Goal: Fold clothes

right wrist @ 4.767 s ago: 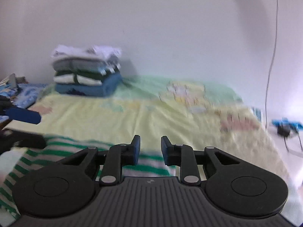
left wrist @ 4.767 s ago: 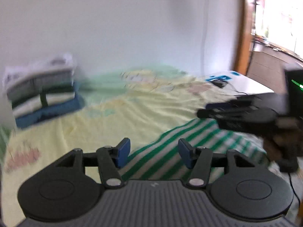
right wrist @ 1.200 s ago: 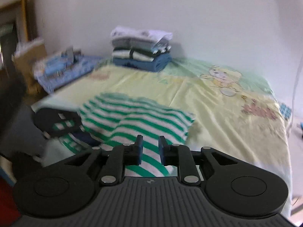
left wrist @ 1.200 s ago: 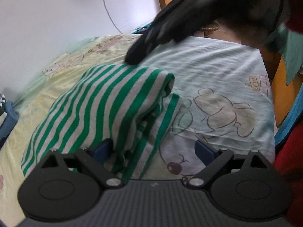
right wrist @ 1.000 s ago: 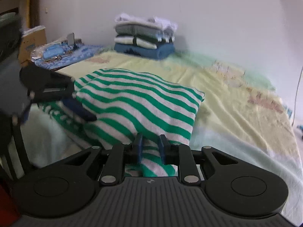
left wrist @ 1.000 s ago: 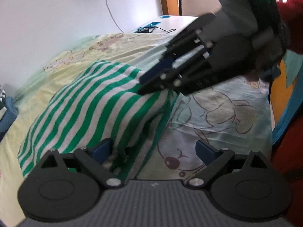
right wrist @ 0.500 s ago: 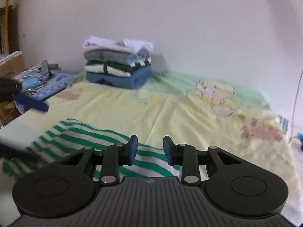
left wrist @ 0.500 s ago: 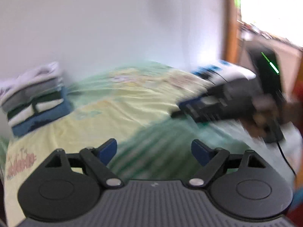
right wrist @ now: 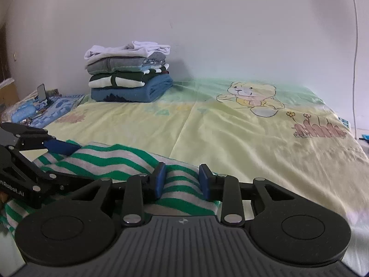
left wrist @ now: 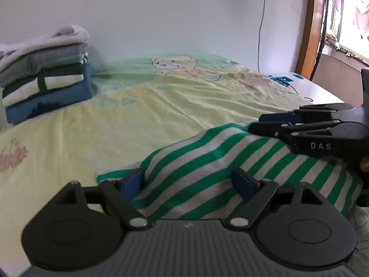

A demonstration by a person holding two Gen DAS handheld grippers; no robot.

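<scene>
Both grippers lowered — straddling shirt

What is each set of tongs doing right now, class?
Left tongs: open wide, striped shirt between the pads, not pinched.
Right tongs: open, a fold of the shirt between the pads, not gripped.

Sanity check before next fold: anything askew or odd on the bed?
Nothing damaged. The striped shirt lies bunched, not flat, between both open tools: left tool, right tool. The top white garment on the folded stack sits loosely rumpled.
</scene>
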